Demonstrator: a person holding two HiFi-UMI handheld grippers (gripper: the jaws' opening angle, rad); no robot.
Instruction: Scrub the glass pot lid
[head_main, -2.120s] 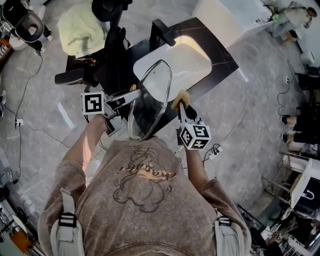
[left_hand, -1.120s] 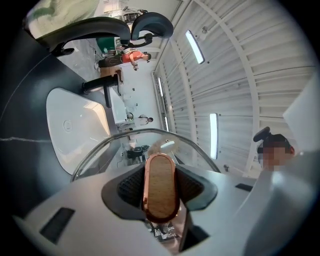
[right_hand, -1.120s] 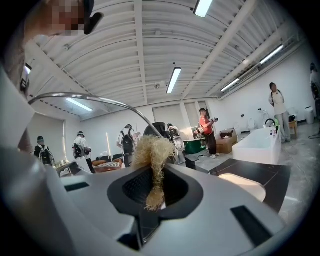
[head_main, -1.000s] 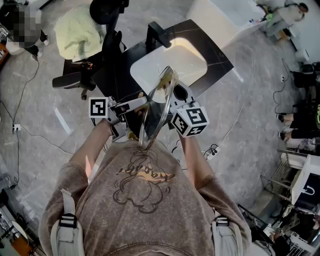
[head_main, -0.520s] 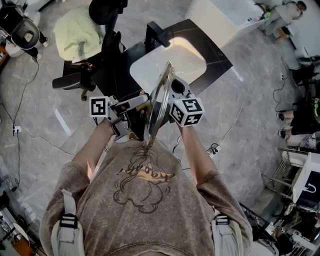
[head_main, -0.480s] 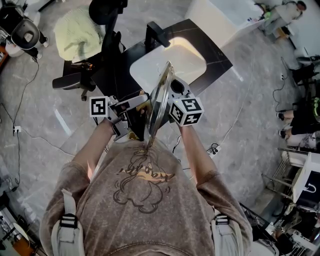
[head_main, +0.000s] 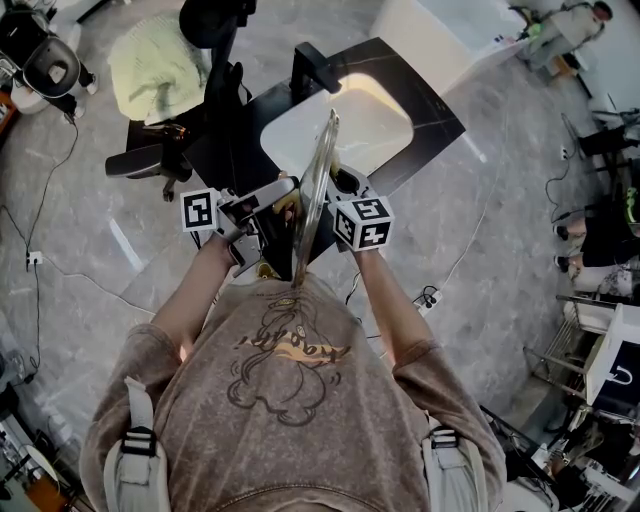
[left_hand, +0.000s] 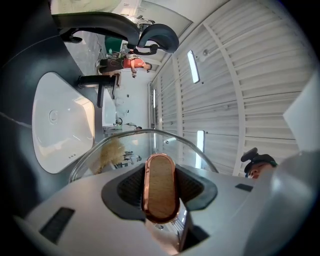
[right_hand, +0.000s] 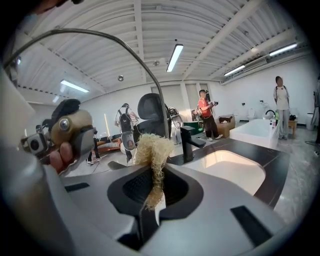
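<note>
I hold the glass pot lid (head_main: 318, 170) upright and nearly edge-on over the black counter. My left gripper (head_main: 284, 203) is shut on the lid's copper-rimmed handle (left_hand: 160, 187); the glass dome (left_hand: 150, 145) rises beyond it. My right gripper (head_main: 337, 187) is shut on a tan loofah scrubber (right_hand: 152, 150) on the lid's other face. In the left gripper view the scrubber (left_hand: 111, 155) shows through the glass. In the right gripper view the lid's rim (right_hand: 145, 75) arcs at the left, close beside the scrubber; contact cannot be told.
A white sink (head_main: 345, 115) with a black faucet (head_main: 315, 68) is set in the black counter (head_main: 440, 115) below the lid. A black chair (head_main: 165, 155) and a pale green cloth (head_main: 155, 65) stand at the left. People stand at the room's far side (right_hand: 205, 117).
The right gripper with the scrubber has gone down along the lid. The lid has turned further edge-on to the head view. The left gripper has kept its place on the handle.
</note>
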